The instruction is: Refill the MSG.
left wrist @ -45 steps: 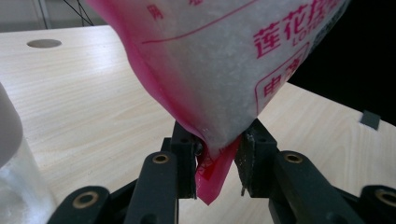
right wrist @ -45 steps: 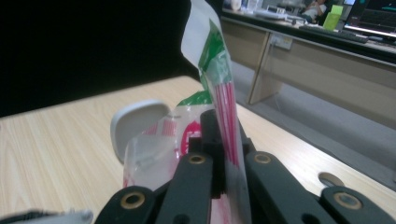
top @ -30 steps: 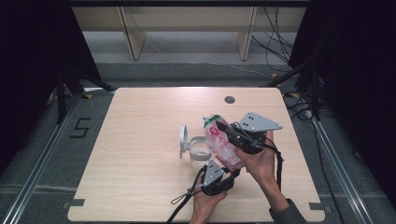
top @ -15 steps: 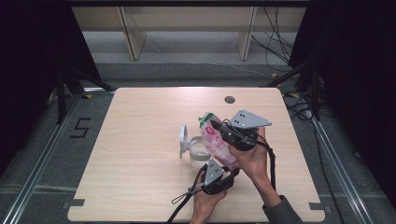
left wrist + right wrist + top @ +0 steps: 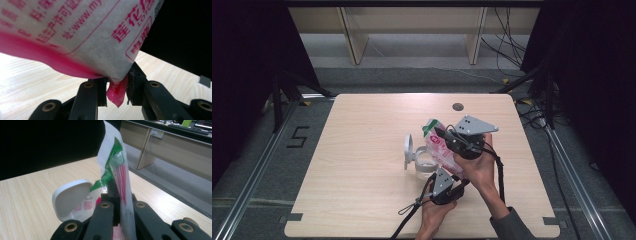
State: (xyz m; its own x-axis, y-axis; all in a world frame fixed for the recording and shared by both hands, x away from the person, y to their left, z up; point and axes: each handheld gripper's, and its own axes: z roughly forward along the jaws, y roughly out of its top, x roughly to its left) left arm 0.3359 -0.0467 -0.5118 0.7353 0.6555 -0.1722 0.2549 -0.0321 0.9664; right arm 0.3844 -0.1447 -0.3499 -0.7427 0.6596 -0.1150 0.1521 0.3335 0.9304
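Right tool (image 5: 443,135) and bag (image 5: 438,150) slightly lower-left than before

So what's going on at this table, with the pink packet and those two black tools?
A person holds tongs in each hand, and both grip one pink and white bag above the wooden table. The left tongs pinch the bag's bottom corner, while the right tongs are clamped on its upper part, near the green top. The bag is tilted over a clear container with its white lid flipped open. It looks like a setup for pouring, though nothing visibly flows.
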